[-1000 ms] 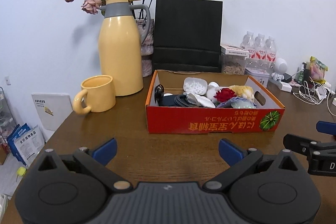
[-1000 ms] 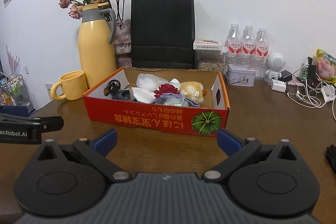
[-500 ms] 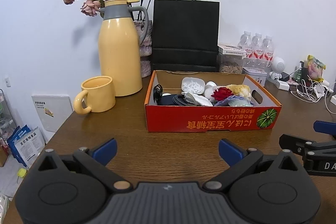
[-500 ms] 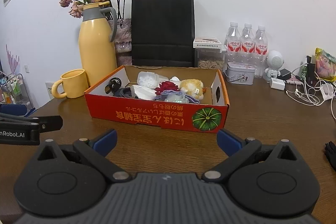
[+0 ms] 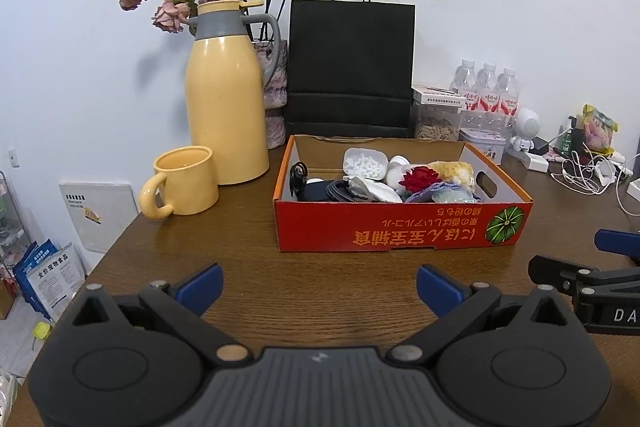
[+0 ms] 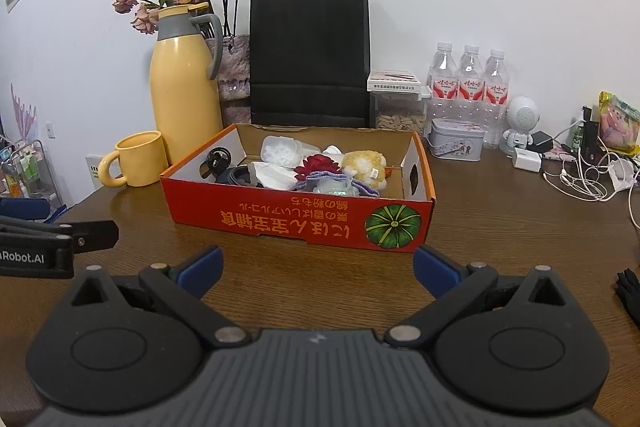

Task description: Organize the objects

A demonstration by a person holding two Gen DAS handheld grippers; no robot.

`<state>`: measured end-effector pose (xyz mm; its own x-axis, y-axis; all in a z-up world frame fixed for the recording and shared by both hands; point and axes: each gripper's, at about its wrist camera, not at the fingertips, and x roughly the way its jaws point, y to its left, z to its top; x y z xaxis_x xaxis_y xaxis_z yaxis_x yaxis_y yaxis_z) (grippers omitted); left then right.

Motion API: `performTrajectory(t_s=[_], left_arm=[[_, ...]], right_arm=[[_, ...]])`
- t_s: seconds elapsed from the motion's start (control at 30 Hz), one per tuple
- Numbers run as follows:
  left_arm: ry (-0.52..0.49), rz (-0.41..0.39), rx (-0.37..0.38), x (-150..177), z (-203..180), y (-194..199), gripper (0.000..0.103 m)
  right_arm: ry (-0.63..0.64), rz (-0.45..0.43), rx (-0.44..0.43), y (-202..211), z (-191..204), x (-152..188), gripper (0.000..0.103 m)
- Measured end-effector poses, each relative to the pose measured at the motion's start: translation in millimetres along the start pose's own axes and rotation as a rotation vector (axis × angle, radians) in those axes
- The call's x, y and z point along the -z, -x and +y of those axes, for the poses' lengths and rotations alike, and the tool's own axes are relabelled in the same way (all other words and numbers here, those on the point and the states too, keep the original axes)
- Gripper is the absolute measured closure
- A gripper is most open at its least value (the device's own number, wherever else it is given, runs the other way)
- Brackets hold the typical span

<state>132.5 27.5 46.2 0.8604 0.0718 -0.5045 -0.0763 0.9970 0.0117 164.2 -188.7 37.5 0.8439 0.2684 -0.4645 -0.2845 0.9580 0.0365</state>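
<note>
Your left tongs (image 5: pixel 319 285) and right tongs (image 6: pixel 318 269) both hang spread and empty over the wood-grain tabletop (image 5: pixel 248 251). Ahead of you sits the red cardboard box (image 5: pixel 400 231), rectangular and shallow, heaped with a fuzzy yellow plush (image 6: pixel 366 165), a red fabric flower (image 6: pixel 318 163) and white plastic trays.

Each gripper has a matte black body: a ribbed grey-black centre plate flanked by two round housings with raised discs, and angled black link arms pinned with silver rivets. The left gripper (image 5: pixel 319 285) and right gripper (image 6: pixel 318 269) both end in blue fingertips (image 5: pixel 202 285). White lettering, partly cut off, marks each gripper's side.
</note>
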Motion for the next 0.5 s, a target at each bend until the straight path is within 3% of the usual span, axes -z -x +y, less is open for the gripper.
performTrajectory(t_s=[0.5], left_arm=[[0.005, -0.008, -0.018, -0.4, 0.4, 2.9, 0.0]], right_arm=[[-0.001, 0.003, 0.0, -0.3, -0.3, 1.2, 0.0]])
